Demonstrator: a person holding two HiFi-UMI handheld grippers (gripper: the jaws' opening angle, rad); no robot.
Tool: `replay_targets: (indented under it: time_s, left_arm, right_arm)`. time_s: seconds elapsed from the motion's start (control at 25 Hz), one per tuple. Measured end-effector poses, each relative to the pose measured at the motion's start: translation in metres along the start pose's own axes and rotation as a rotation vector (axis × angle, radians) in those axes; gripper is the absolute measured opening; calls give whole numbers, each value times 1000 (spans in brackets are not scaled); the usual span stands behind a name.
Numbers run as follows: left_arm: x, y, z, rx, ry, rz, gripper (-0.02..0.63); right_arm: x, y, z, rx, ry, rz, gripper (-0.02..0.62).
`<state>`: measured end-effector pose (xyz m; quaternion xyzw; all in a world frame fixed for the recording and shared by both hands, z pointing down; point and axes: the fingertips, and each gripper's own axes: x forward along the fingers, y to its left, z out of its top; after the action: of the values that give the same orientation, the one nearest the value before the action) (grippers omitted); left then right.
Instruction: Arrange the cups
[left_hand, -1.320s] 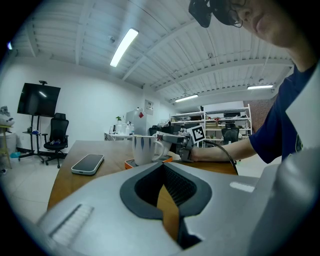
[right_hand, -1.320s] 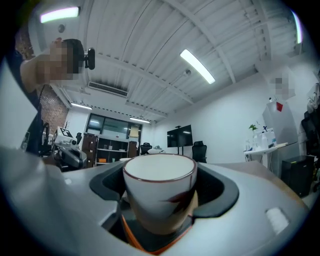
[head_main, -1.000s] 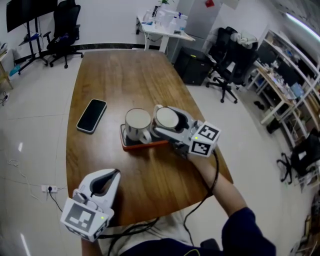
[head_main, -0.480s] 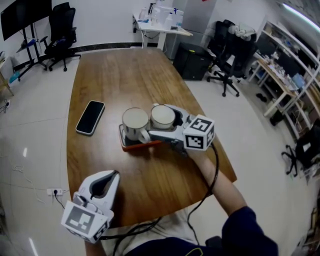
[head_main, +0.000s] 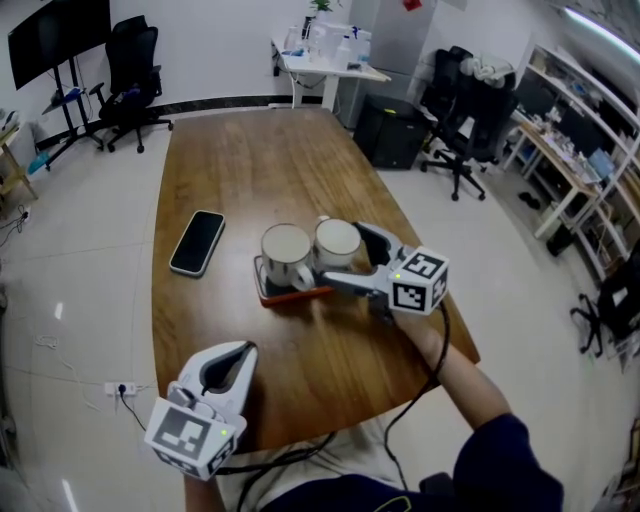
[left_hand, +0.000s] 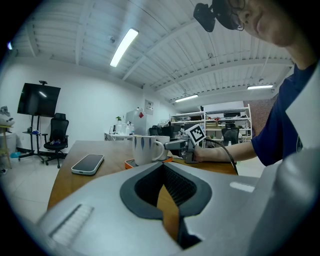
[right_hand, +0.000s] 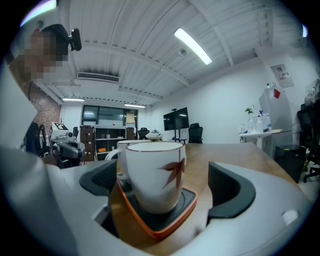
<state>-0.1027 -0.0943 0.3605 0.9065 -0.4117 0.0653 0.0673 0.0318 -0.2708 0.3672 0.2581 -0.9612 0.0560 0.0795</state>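
- A long brown wooden table (head_main: 262, 175) with rounded corners runs away from you to the far wall.
- Around it you have a glossy white tiled floor (head_main: 80, 265).
- At far left stand a black office chair (head_main: 135, 65) and a black screen on a wheeled stand (head_main: 55, 35).
- At the far wall there's a white desk (head_main: 330, 68) crowded with bottles.
- To your right are more black swivel chairs (head_main: 465, 110) and white open shelving (head_main: 575, 140).
- Over you, long fluorescent strip lights (left_hand: 122, 47) shine on a white ribbed ceiling.

No legible text or signs

Dark phone (head_main: 197, 242) on wooden table (head_main: 250, 165), black office chair (head_main: 135, 62) beyond
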Motion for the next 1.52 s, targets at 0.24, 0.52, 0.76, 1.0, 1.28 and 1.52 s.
replay_targets:
  time_s: [0.24, 0.52, 0.76, 1.0, 1.28, 1.52]
  left_arm:
    - [0, -1, -3, -9, 2, -1, 3]
    - [-2, 1, -2, -11, -2, 4, 3]
    - [-1, 4, -3, 10, -3, 6, 3]
    - [-2, 3, -3, 7, -2, 1, 3]
    - [-4, 5, -5, -3, -7, -3, 3]
    - [-4, 5, -1, -1, -4, 1, 3]
  right_arm:
    - [-33, 5, -11, 4, 4, -26, 508]
    - [-79, 23, -18, 19, -5, -99, 221]
    - [-94, 43, -21, 11, 2, -106, 12]
    - [-90, 91, -21, -21, 7, 80, 12]
    - [-69, 129, -26, -33, 39, 113, 12]
    - [-38, 163, -17, -34, 16, 126, 12]
